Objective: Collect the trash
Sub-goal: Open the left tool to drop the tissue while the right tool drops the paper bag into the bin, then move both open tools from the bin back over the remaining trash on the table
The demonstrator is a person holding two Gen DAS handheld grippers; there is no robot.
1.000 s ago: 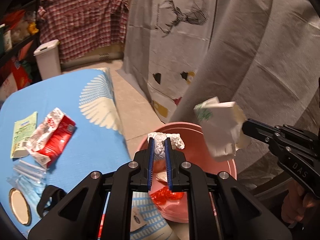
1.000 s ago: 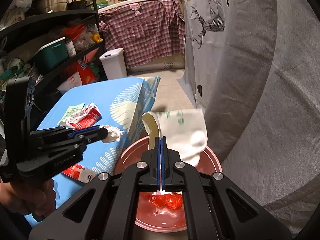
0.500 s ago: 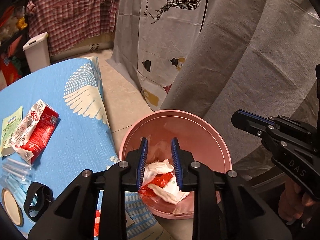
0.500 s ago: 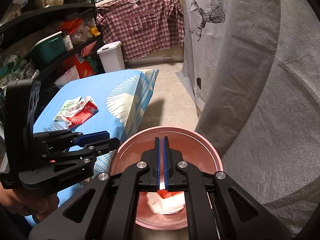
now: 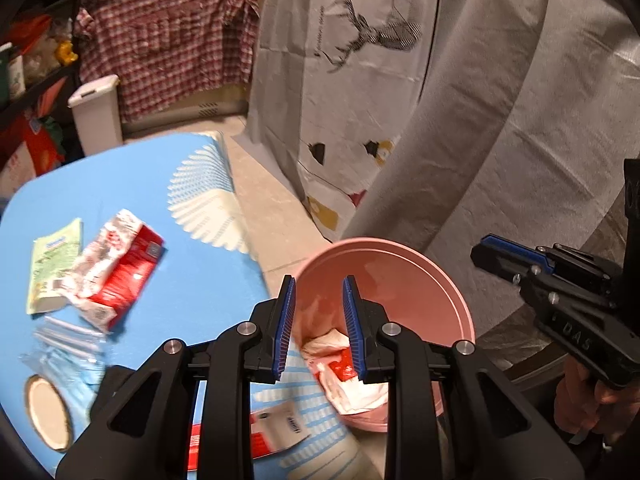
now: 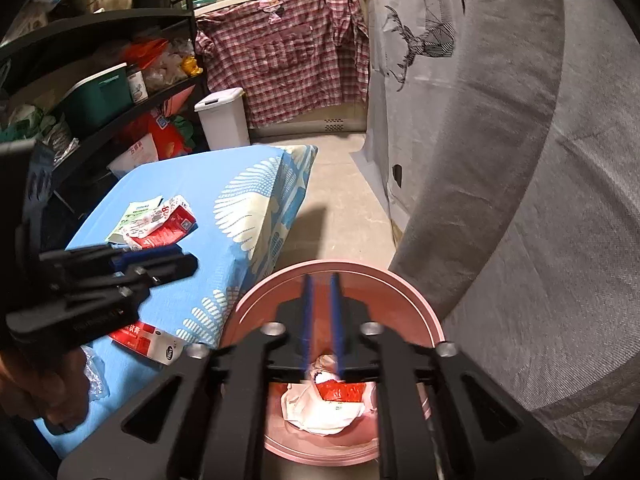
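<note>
Above the round pink bin [image 5: 432, 276] of crumpled white paper [image 6: 320, 412], left claw [image 5: 319, 328] and right claw [image 6: 321, 320] apart, empty.

Left gripper [image 5: 319, 328]: jaws parted wide, nothing between blue pads [image 5: 285, 330], tips pointing down-forward. Right gripper [image 6: 321, 320]: jaws parted narrowly, empty, angled downward. Each held by bare hand [image 5: 592, 408] at rear grip.

I see warm, dimmish indoor light, perhaps from overhead; fisheye bending darkens the corners, and motion blur smears the near left items in my feeds.
</note>
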